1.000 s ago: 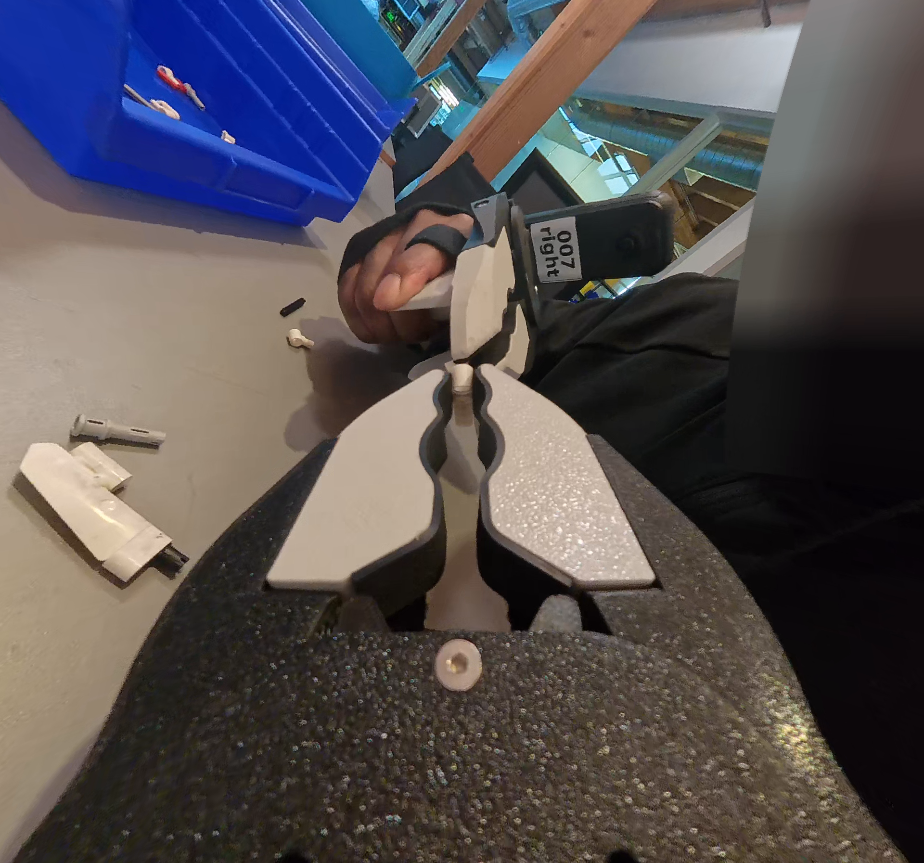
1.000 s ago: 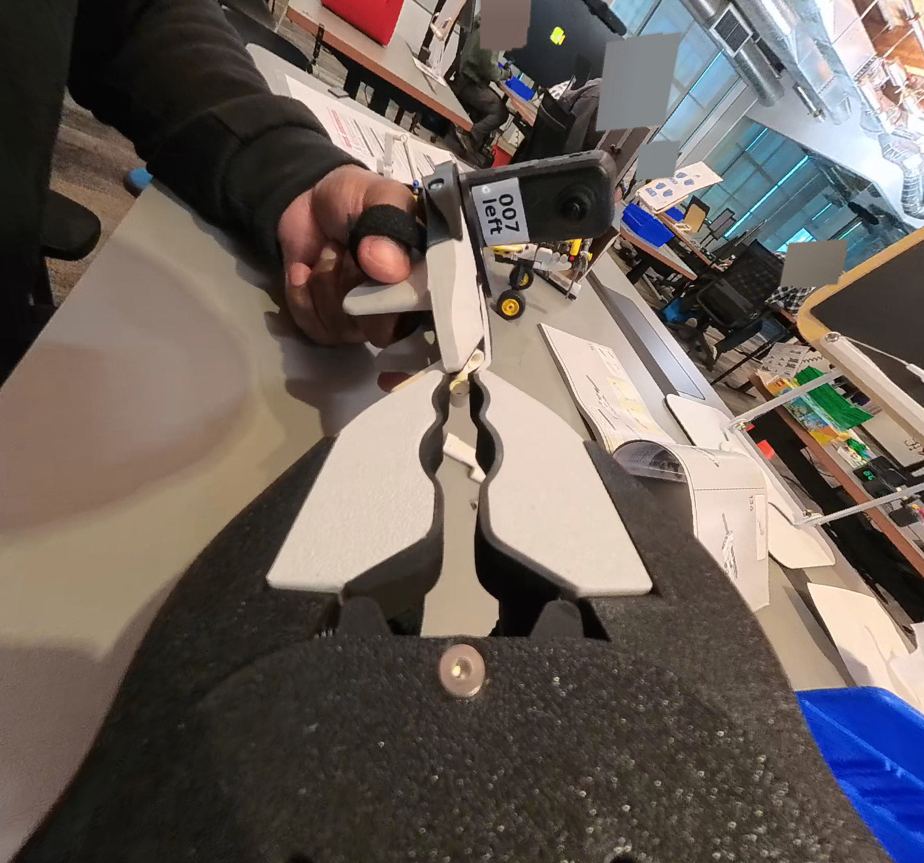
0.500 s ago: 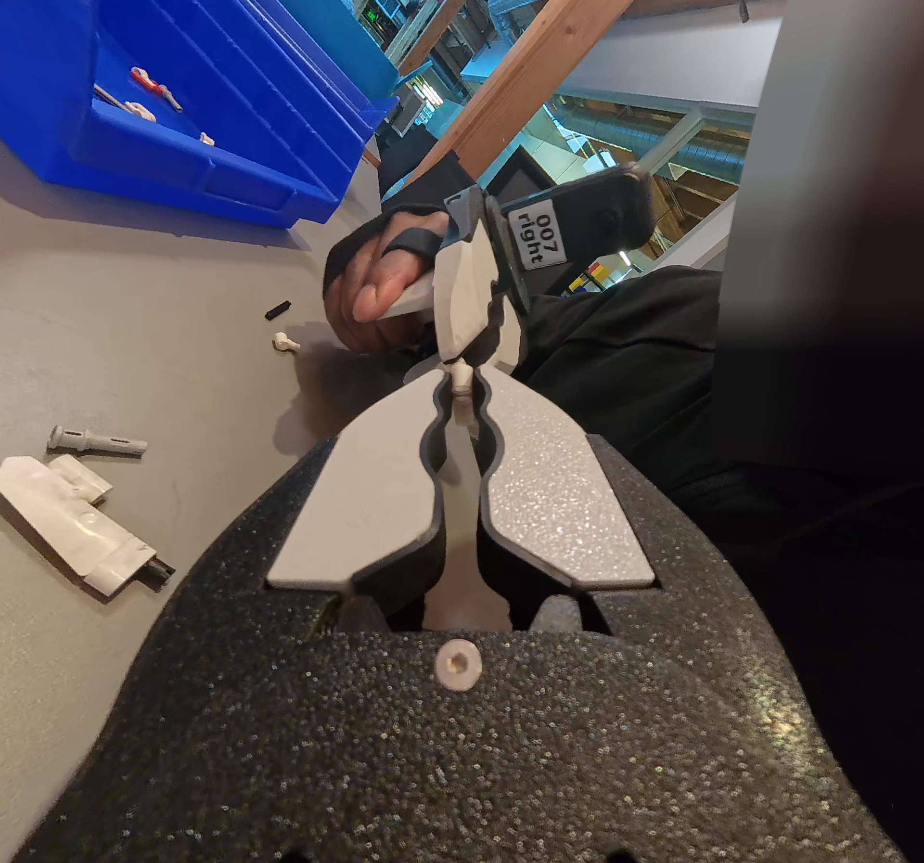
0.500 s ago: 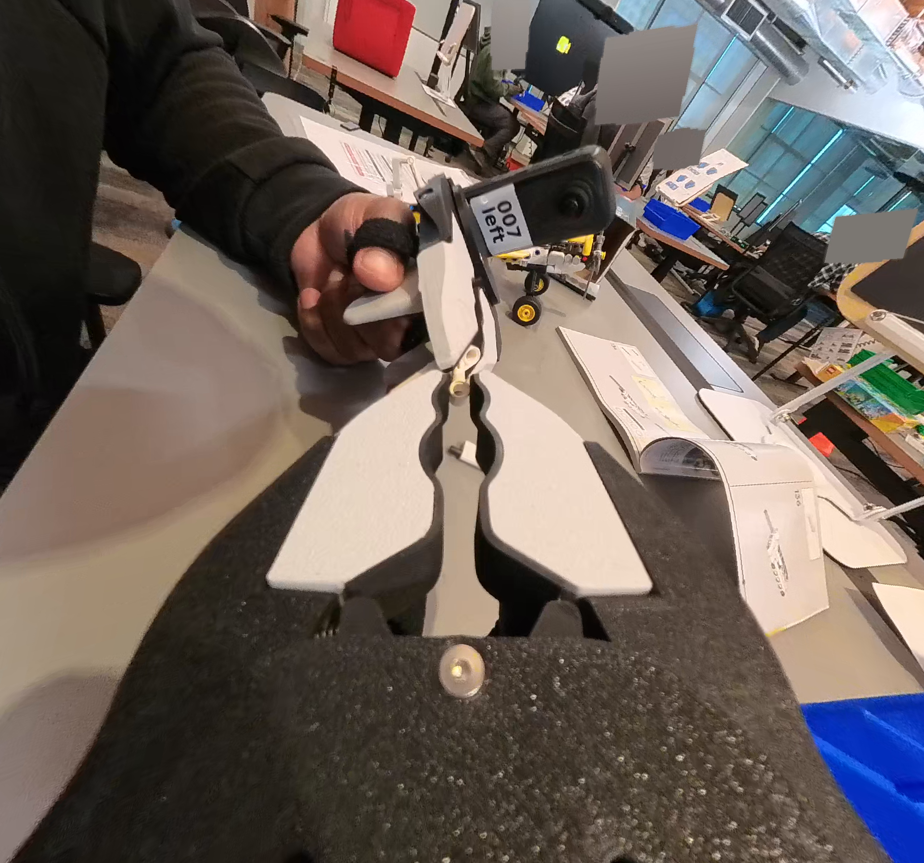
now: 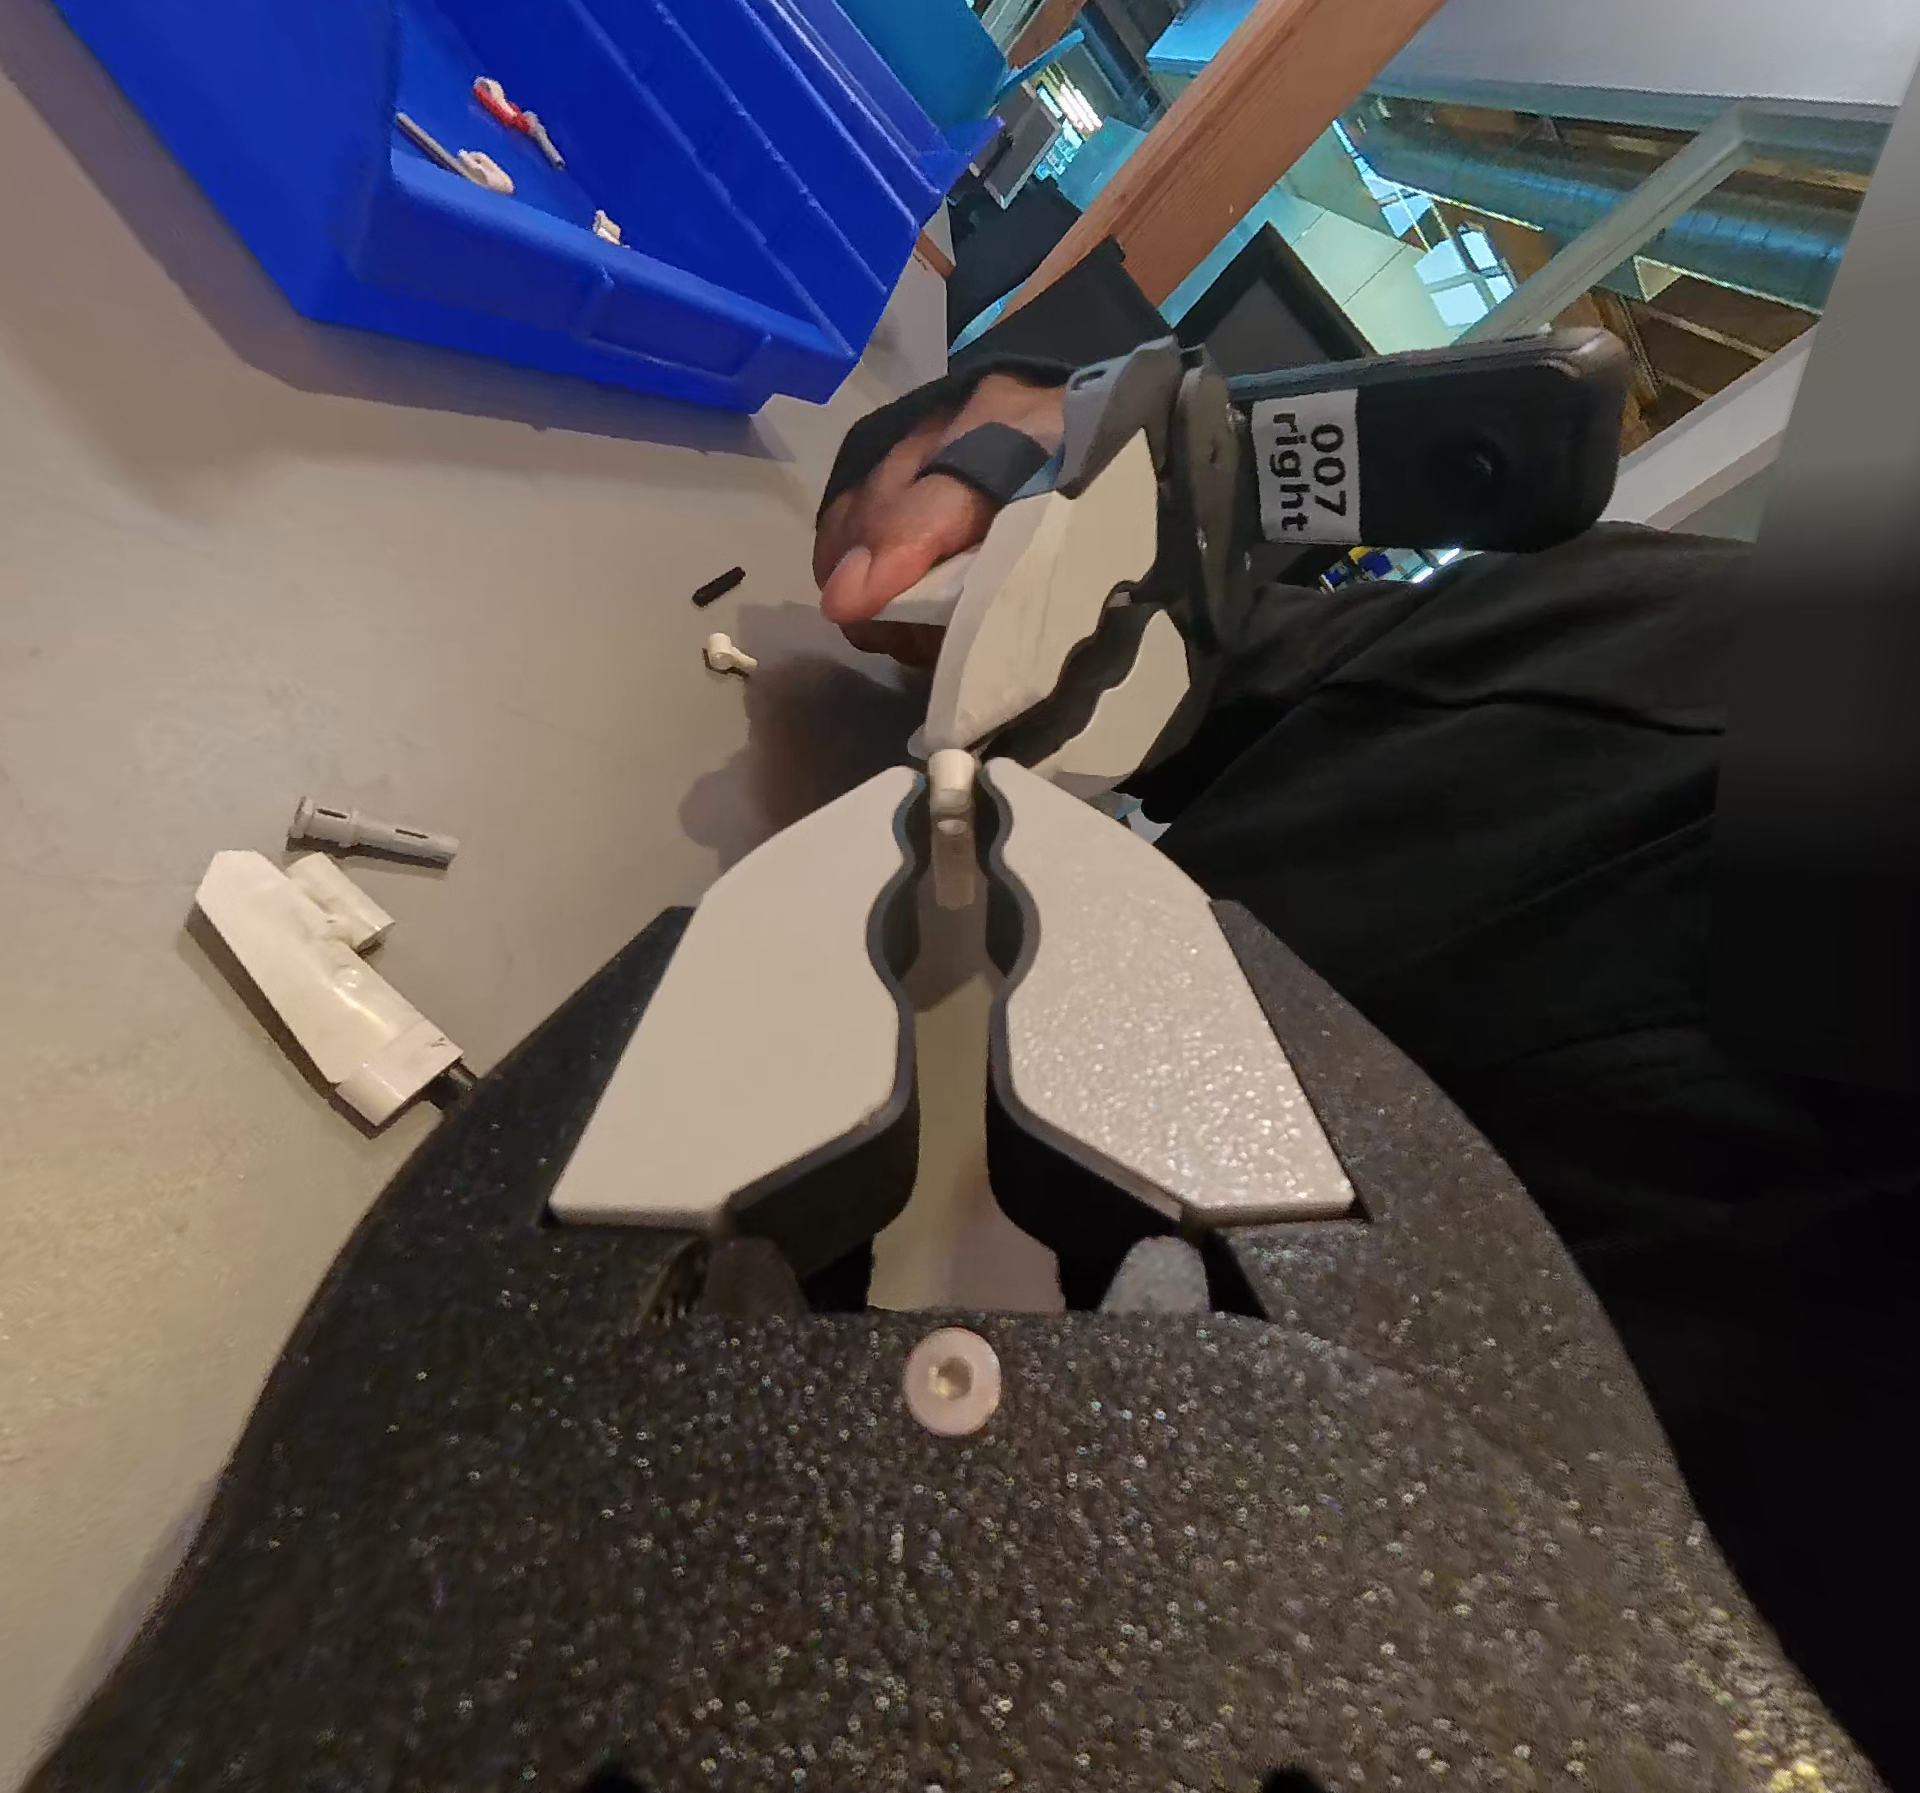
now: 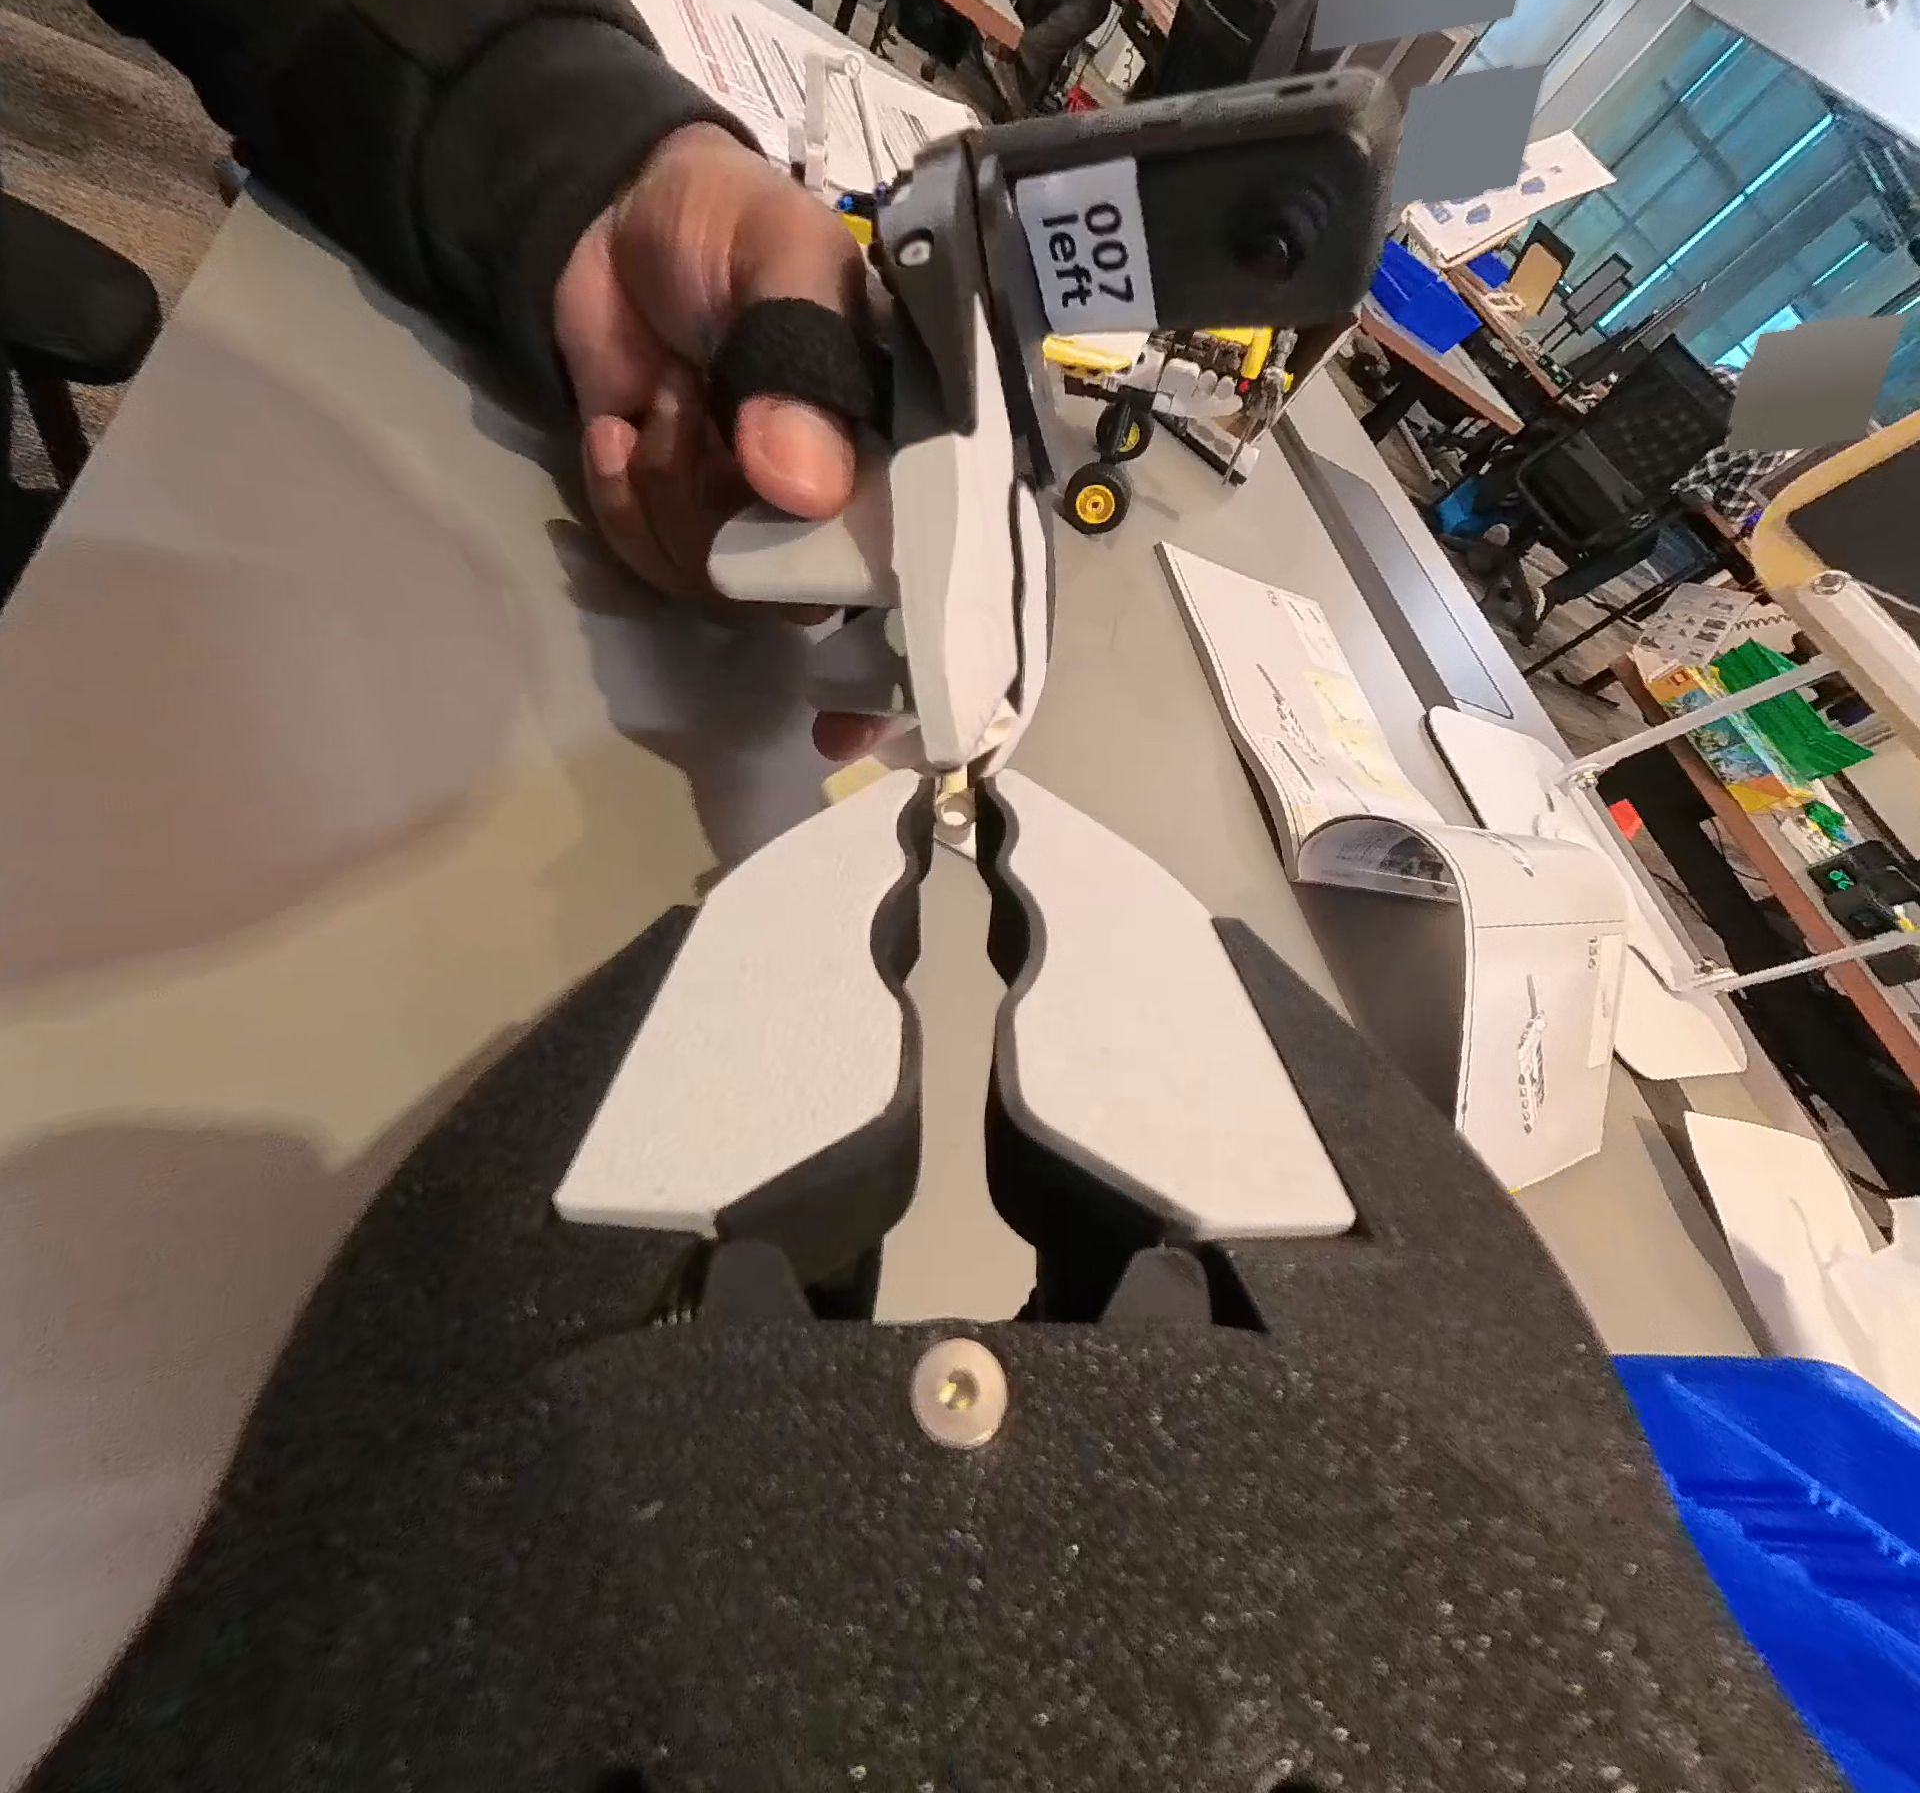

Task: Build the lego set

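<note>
Small cream plastic peg (image 5: pixel 952 779), stubby round head with a hole and a short stem, is pinched at the tips of the left gripper (image 5: pixel 952 787), jaws nearly closed on it, above the grey table (image 5: pixel 312 600). The right gripper (image 6: pixel 954 803) meets it tip to tip, jaws also nearly closed on a small cream connector piece (image 6: pixel 954 813); the two pieces touch or nearly so, cannot tell if joined. Two grippers, two hands. Left wrist view only: one blue bin (image 5: pixel 582 216) with a few small parts, one grey pin (image 5: pixel 374 829), one white block assembly (image 5: pixel 312 985), one loose cream peg (image 5: pixel 727 654), one black pin (image 5: pixel 719 586). Right wrist view only: one open instruction booklet (image 6: pixel 1340 735), one yellow-wheeled model (image 6: pixel 1143 434).
</note>
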The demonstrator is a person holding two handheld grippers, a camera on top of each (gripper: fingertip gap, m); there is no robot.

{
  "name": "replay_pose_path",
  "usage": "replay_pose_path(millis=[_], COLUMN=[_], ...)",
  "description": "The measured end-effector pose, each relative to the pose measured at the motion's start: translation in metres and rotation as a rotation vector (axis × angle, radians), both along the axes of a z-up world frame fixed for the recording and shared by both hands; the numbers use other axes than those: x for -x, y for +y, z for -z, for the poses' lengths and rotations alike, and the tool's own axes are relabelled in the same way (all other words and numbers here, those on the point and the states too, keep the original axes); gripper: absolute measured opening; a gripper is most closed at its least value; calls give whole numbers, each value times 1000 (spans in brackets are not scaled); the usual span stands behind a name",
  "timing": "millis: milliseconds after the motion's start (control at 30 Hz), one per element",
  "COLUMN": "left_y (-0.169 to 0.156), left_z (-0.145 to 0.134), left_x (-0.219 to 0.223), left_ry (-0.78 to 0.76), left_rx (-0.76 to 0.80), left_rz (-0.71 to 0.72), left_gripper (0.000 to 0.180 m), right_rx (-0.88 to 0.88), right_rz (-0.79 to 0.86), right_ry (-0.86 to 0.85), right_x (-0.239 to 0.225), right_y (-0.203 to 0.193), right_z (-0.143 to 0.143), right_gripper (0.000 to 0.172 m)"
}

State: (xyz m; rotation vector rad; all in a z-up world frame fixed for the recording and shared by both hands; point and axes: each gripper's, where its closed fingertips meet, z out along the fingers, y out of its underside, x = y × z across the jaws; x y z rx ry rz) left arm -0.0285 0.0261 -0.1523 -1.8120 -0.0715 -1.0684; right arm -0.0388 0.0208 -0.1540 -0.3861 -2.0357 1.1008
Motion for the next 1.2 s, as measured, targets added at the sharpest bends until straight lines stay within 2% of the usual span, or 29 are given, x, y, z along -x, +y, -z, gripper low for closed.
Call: replay_pose_path(millis=[233,800,1200], left_y=[-2,-8,-6], left_z=[-1,-12,-10], left_x=[-2,-9,-6], left_ry=[-38,-57,-60], left_rx=[9,-80,-69], left_rz=[25,82,63], left_gripper=[7,8,8], right_rx=[10,227,213], right_rz=[-15,-72,-63], right_ry=[14,-84,-71], right_x=[-2,-6,-6], right_y=[-4,-9,-8], right_z=[-2,-12,-13], right_gripper=[7,7,7])
